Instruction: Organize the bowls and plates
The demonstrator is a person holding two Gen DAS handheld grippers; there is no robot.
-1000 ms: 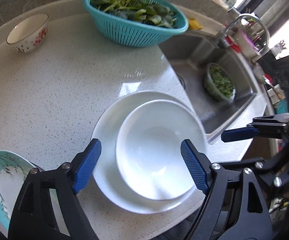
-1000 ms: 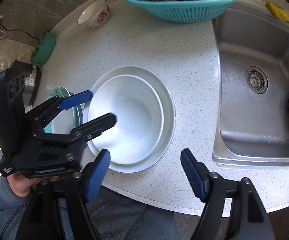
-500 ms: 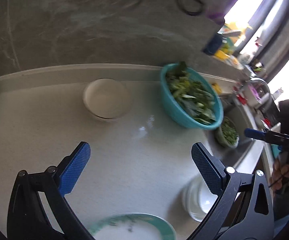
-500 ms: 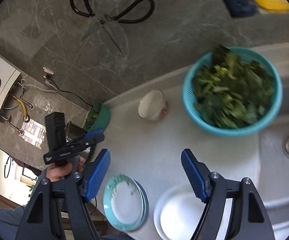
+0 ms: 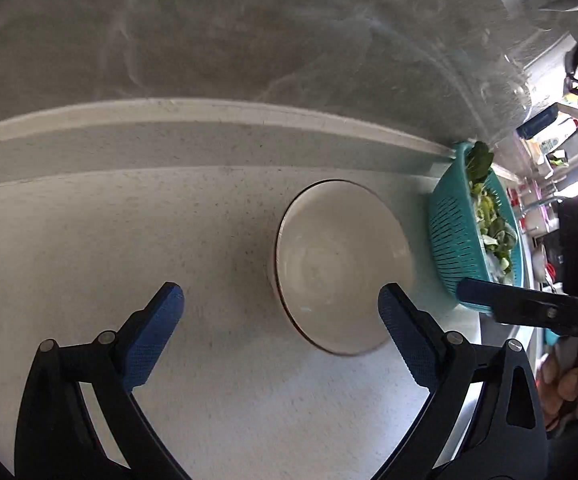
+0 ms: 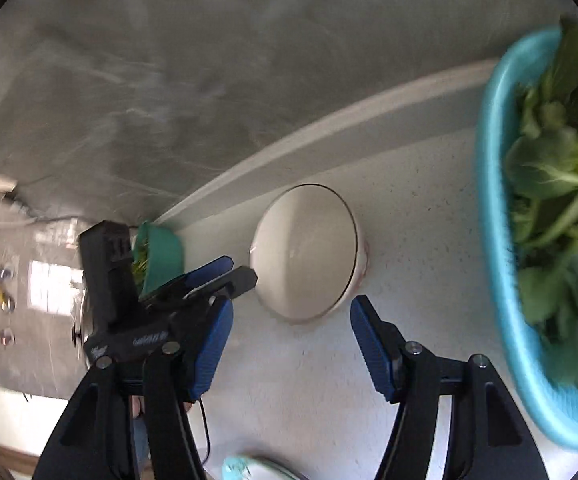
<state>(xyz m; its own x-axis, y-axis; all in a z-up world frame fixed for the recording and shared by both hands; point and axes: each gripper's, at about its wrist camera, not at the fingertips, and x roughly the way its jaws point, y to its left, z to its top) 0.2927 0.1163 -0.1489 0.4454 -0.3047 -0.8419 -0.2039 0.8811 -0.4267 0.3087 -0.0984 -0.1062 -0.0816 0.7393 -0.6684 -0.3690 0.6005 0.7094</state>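
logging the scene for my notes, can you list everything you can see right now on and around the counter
bowl: one, white with a thin dark rim, on the counter ahead of both tools
strainer basket: one, teal, full of green leaves, right of the bowl
counter: one, pale speckled, running along a grey marbled wall
green container: one, left of the bowl, behind the left tool
plate: one, teal-edged, only a sliver at the bottom of the right wrist view
left tool: one, black with blue pads, open, nothing between them
right tool: one, black with blue pads, open, jaws just been closing, nothing between them
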